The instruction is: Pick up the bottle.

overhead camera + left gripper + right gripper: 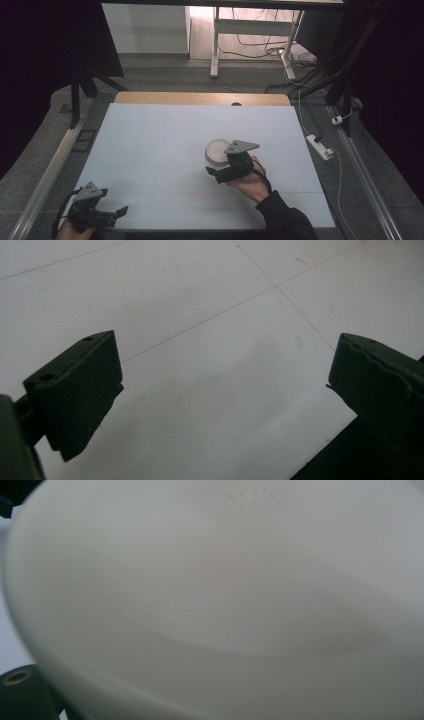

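Observation:
A white bowl [216, 150] sits a little right of the centre of the pale table top [160, 135]. My right gripper [220, 165] lies on its side against the bowl's near edge, held by a hand in a dark sleeve. In the right gripper view the bowl [225, 595] is very close, with an embossed mark on it. One black finger [17, 682] shows at the lower left; the other is hidden. At the table's near left corner my left gripper [114, 201] is held open, and nothing lies between its fingers [225, 370].
A wooden strip [200, 98] borders the table's far edge. Metal rails run along both sides. A power strip [320, 146] and cables lie on the floor to the right, with desk legs [215, 45] beyond.

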{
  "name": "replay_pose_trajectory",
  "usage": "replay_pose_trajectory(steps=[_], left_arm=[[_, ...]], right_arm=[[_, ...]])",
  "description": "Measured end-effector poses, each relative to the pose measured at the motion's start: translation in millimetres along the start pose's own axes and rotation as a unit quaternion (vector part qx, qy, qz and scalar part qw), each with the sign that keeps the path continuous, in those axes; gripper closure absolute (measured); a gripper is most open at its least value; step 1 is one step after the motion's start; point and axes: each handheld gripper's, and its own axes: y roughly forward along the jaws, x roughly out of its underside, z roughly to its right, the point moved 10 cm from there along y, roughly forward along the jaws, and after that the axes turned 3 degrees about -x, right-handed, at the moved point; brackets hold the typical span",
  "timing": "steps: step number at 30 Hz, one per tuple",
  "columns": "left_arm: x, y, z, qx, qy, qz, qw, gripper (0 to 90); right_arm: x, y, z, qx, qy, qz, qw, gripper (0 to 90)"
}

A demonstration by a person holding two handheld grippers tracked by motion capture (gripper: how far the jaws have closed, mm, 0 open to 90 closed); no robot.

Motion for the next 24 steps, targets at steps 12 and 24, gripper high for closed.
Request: replay_pose_trajectory(steps=[12, 24], left_arm=[[0.0, -0.1, 0.0, 0.000, 0.000, 0.000, 1.0000, 1.9], [0.0, -0.3, 0.1, 0.001, 0.000, 0.001, 1.0000, 1.9]], right_arm=[[-13.5, 17.5, -18.5, -0.024, -0.008, 0.002, 0.9997, 6.5], [-15.7, 26.2, -35.5, -0.040, -0.022, -0.004, 0.9990, 6.5]])
